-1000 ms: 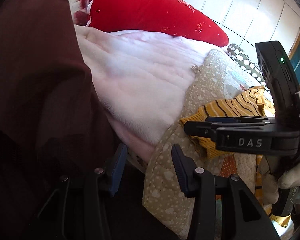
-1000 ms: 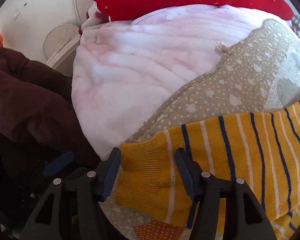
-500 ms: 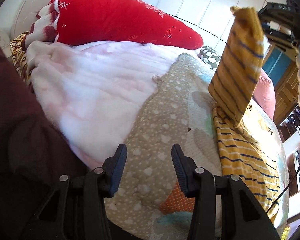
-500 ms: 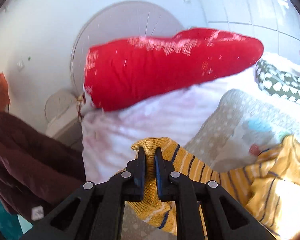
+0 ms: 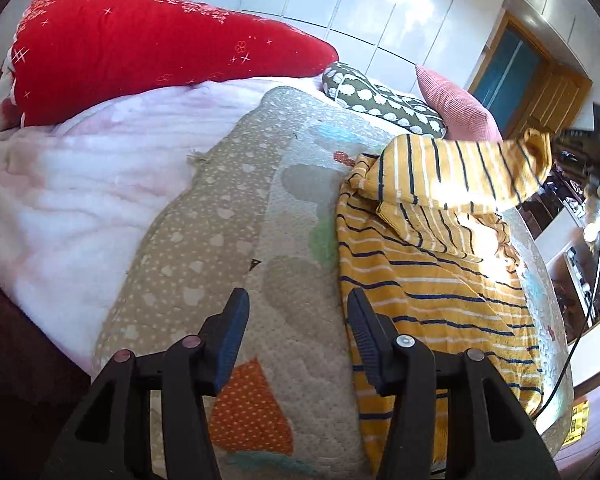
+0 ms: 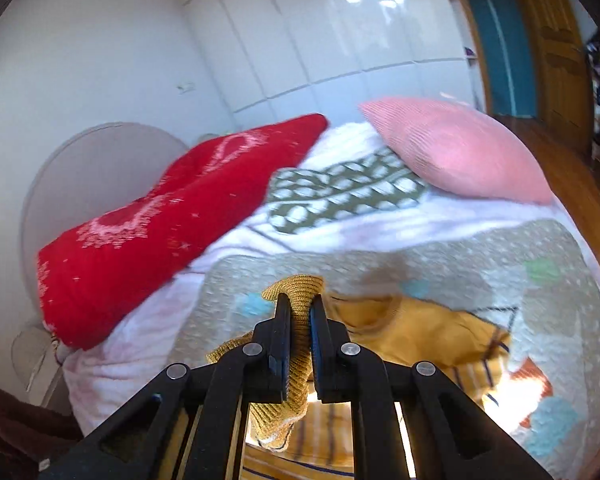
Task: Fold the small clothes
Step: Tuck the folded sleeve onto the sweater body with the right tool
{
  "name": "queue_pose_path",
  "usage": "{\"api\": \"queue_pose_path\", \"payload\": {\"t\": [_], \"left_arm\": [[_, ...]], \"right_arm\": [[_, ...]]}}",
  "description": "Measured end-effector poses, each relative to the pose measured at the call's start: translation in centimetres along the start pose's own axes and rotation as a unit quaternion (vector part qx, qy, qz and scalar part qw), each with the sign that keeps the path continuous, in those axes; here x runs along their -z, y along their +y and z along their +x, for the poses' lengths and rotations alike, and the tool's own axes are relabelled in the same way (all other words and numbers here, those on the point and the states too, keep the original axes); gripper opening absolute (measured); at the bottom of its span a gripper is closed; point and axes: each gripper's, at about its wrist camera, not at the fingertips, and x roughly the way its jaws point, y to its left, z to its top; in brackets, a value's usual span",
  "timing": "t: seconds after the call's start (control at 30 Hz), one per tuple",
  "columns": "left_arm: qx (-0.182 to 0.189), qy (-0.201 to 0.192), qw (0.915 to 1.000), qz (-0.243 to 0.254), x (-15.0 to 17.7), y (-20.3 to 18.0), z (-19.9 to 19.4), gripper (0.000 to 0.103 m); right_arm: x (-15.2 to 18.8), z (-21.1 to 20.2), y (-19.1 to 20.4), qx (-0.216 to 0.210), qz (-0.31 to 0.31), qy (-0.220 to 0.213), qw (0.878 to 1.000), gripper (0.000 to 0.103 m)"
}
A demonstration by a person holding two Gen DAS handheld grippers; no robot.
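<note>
The sleeve (image 5: 484, 168), raised upright half a second ago, is now carried across the sweater (image 5: 432, 292) on the quilt (image 5: 228, 216) by the clamped right gripper (image 6: 299, 320), beginning the fold, while the left gripper (image 5: 298, 316) is held open and empty.

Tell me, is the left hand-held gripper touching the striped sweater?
Apart. In the left wrist view, the open left hand-held gripper hovers above the quilt; the striped sweater lies beside it.

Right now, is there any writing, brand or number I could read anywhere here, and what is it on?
No text here can be read.
Yellow tag at the lower right edge: dark marks, too small to read.
Red cushion: only star and flower patterns, no letters.
Striped yellow top: no print.
</note>
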Motion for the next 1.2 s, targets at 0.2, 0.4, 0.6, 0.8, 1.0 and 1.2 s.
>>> {"api": "queue_pose_path", "payload": {"t": [0.2, 0.4, 0.6, 0.8, 1.0, 1.2], "left_arm": [[-0.002, 0.022, 0.9994, 0.026, 0.0, -3.0, 1.7, 0.053], [-0.005, 0.035, 0.998, 0.052, 0.5, -6.5, 2.3, 0.053], [-0.012, 0.041, 0.9965, 0.072, 0.5, -8.8, 2.1, 0.054], [-0.016, 0.048, 0.9963, 0.07, -0.4, -9.6, 2.7, 0.055], [-0.024, 0.059, 0.9952, 0.074, -0.9, -9.7, 4.1, 0.056], [-0.028, 0.075, 0.9944, 0.07, -0.7, -9.3, 5.3, 0.056]], "right_arm": [[6.1, 0.7, -12.6, 0.031, 0.092, 0.048, 0.994, 0.009], [12.1, 2.5, -18.9, 0.054, 0.133, 0.089, 0.986, 0.009], [14.1, 3.6, -20.1, 0.051, 0.131, 0.093, 0.986, 0.01], [14.6, 1.7, -19.9, 0.061, 0.122, 0.092, 0.986, 0.023], [16.2, -1.3, -20.1, 0.084, 0.099, 0.089, 0.988, 0.032], [17.9, -4.1, -21.4, 0.092, 0.123, 0.081, 0.985, 0.034]]}}
